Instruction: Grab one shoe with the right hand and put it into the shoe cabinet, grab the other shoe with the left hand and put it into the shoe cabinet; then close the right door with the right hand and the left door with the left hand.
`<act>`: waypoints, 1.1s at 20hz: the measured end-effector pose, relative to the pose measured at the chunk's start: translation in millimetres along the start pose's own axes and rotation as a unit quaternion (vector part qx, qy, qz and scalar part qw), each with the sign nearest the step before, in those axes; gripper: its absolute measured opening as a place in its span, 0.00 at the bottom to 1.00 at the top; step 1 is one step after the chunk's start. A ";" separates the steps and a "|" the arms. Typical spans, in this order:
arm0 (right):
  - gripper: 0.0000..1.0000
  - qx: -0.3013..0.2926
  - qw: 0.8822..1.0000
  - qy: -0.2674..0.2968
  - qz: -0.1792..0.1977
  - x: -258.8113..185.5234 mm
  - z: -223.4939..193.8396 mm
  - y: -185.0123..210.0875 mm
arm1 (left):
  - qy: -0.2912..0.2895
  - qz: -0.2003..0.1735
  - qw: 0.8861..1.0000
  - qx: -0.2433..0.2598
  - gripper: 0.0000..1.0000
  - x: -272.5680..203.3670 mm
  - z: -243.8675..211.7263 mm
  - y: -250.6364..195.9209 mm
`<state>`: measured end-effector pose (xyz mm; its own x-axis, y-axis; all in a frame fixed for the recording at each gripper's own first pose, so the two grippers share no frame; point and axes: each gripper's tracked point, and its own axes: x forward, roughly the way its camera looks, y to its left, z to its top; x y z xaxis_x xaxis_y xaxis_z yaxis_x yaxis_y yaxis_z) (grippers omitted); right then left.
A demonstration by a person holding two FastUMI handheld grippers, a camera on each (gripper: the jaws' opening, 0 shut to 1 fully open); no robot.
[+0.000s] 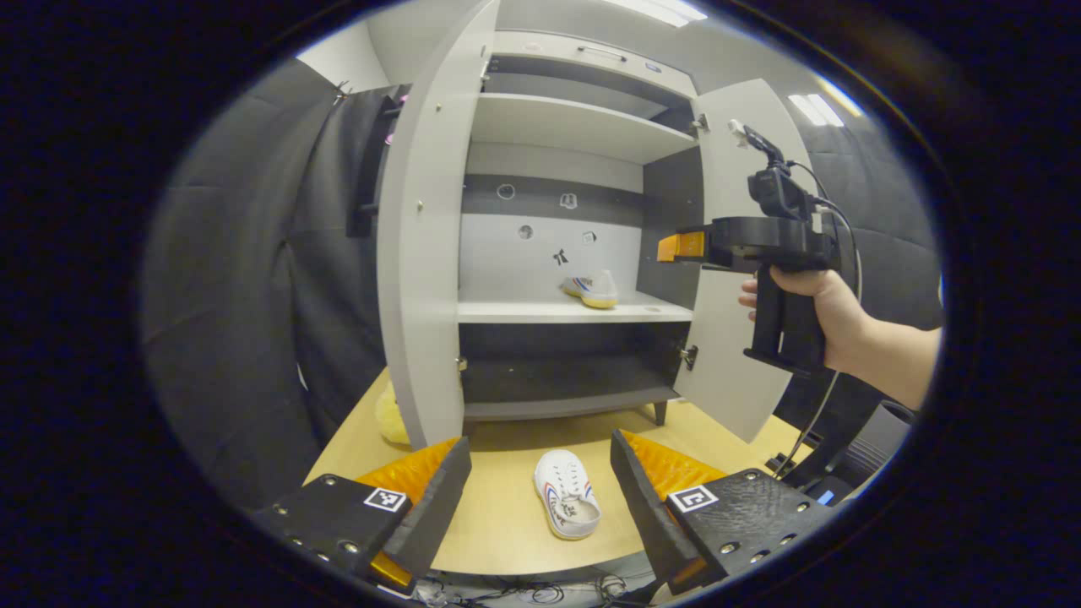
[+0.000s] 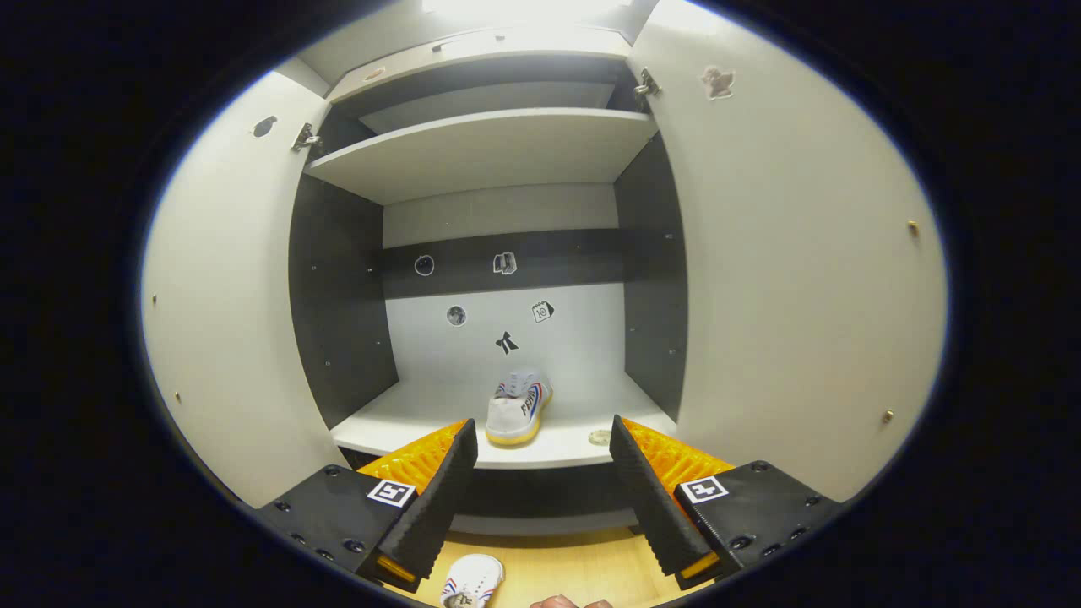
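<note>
Shoe cabinet [image 1: 583, 127] holds one shoe [image 2: 517, 409] as the left gripper [image 1: 540, 481], fingers apart like the empty right gripper's [image 2: 540, 473], faces the second shoe [image 1: 567, 504], likely next.

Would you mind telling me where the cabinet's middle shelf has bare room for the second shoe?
The pale middle shelf is bare left of the white striped shoe, up to the dark side wall. Right of it is a narrower strip.
</note>
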<state>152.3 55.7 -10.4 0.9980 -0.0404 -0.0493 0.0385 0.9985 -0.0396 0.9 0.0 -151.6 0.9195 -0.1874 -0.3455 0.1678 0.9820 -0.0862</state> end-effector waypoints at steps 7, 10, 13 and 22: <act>0.98 0.011 0.996 0.061 -0.072 -91.1 -69.1 -58.2 | 0.057 -0.053 0.997 0.027 0.95 51.6 -59.5 -23.1; 0.98 0.018 0.991 0.083 -0.101 -126.2 -94.7 -85.4 | 0.090 -0.057 0.994 0.038 0.96 83.0 -85.1 -28.3; 0.98 0.021 0.987 0.099 -0.127 -154.7 -115.3 -110.5 | 0.129 -0.056 0.989 0.048 0.96 122.5 -117.9 -31.9; 0.98 0.034 0.967 0.122 -0.220 -200.1 -143.0 -210.4 | 0.263 -0.023 0.965 -0.006 0.96 201.7 -220.3 -2.0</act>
<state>-62.8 -151.7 -134.9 0.8427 -0.4616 -0.2773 0.4687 0.8823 -0.0443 107.8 -44.5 -427.0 0.6037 -0.2191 -0.7665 0.1977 0.9726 -0.1223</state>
